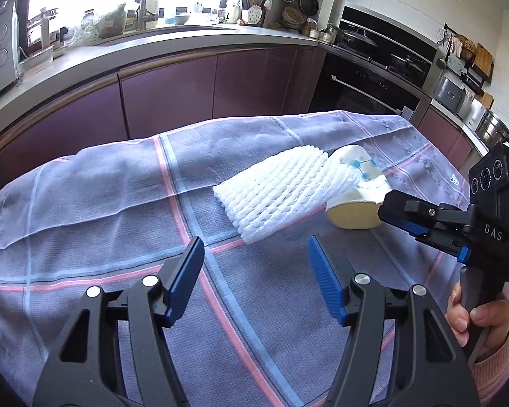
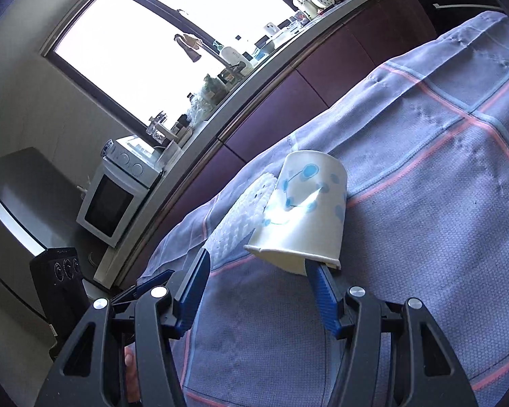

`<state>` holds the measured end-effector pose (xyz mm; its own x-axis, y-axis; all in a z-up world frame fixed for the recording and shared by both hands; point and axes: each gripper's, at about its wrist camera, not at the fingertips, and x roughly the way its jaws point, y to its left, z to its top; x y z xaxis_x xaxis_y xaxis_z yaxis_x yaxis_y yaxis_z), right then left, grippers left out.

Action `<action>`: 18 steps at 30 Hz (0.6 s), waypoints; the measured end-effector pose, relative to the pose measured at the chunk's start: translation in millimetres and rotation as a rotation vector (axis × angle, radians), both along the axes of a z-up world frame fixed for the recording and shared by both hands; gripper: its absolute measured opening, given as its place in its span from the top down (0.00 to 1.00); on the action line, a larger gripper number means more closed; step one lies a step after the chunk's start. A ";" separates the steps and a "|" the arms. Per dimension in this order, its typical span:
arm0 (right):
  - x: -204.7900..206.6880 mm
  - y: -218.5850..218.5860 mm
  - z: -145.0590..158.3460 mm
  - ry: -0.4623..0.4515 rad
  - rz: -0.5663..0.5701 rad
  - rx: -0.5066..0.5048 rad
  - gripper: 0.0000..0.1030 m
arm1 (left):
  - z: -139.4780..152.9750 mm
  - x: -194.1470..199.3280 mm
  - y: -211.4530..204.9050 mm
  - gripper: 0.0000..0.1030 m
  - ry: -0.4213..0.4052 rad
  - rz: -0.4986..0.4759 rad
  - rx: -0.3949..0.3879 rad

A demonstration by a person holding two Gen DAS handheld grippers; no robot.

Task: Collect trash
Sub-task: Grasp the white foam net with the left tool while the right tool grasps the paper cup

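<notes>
The paper cup (image 1: 359, 186) lies on its side on the tablecloth (image 1: 118, 203), which covers the table. The foam net sleeve (image 1: 271, 190) lies on the cloth to the left of the cup, touching its side. The left gripper (image 1: 254, 281) sits in front of the cup and to its left, over bare cloth. The right gripper (image 2: 258, 291) sits at the cup's mouth, one finger (image 2: 322, 291) at the rim. The counter (image 1: 152, 44) runs behind the cup, beyond the table's far edge.
</notes>
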<state>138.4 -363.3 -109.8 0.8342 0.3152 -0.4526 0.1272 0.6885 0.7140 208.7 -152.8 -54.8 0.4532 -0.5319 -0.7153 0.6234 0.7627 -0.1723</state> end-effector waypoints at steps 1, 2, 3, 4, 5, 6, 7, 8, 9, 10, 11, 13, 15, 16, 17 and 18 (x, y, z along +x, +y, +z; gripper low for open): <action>0.0 -2.9 -0.3 -0.001 -0.009 0.001 0.45 | -1.5 1.2 -1.6 0.39 0.005 0.001 -0.003; 0.4 -5.2 -0.9 0.000 -0.014 0.003 0.45 | -2.9 2.9 -3.6 0.39 0.010 -0.001 -0.004; 0.7 -7.6 -1.6 0.003 -0.022 0.002 0.45 | -4.3 4.4 -5.5 0.40 0.015 -0.004 -0.004; 1.0 -9.8 -2.3 0.004 -0.027 0.003 0.45 | -5.7 5.1 -8.0 0.43 0.019 -0.006 -0.002; 1.7 -11.8 -3.1 0.006 -0.030 0.003 0.46 | -7.4 6.9 -10.6 0.44 0.026 -0.011 -0.001; 2.5 -13.9 -3.7 0.008 -0.035 0.004 0.47 | -9.3 9.3 -13.4 0.46 0.036 -0.016 -0.001; 2.9 -15.8 -4.2 0.008 -0.042 0.005 0.48 | -10.3 12.3 -15.1 0.49 0.045 -0.017 0.000; 3.7 -17.2 -5.0 0.008 -0.042 0.008 0.50 | -11.8 15.1 -17.8 0.51 0.055 -0.021 -0.002; 5.0 -18.5 -5.9 0.008 -0.043 0.013 0.51 | -13.5 17.6 -22.0 0.53 0.066 -0.027 -0.005; 5.7 -19.4 -6.7 0.009 -0.045 0.017 0.53 | -15.4 20.2 -23.8 0.56 0.078 -0.028 -0.005; 6.5 -20.1 -7.5 0.011 -0.044 0.020 0.55 | -17.0 22.5 -25.9 0.56 0.089 -0.027 -0.005; 8.6 -21.5 -9.0 0.014 -0.043 0.026 0.59 | -20.6 25.3 -30.4 0.66 0.105 -0.034 -0.006; 8.4 -22.9 -10.7 0.014 -0.036 0.037 0.66 | -23.5 25.5 -33.4 0.71 0.111 -0.035 0.001; 7.6 -24.4 -11.5 0.013 -0.035 0.040 0.70 | -24.1 25.1 -34.7 0.75 0.111 -0.038 0.001; 7.3 -24.8 -11.5 0.011 -0.034 0.042 0.74 | -24.4 24.5 -36.4 0.78 0.109 -0.038 0.003; 7.2 -25.1 -11.1 0.009 -0.031 0.043 0.75 | -24.6 24.2 -37.1 0.83 0.111 -0.039 0.002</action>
<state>145.6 -388.4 -120.9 0.8398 0.3083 -0.4468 0.1547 0.6530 0.7414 232.9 -190.0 -79.4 0.3501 -0.5463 -0.7609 0.6298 0.7386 -0.2405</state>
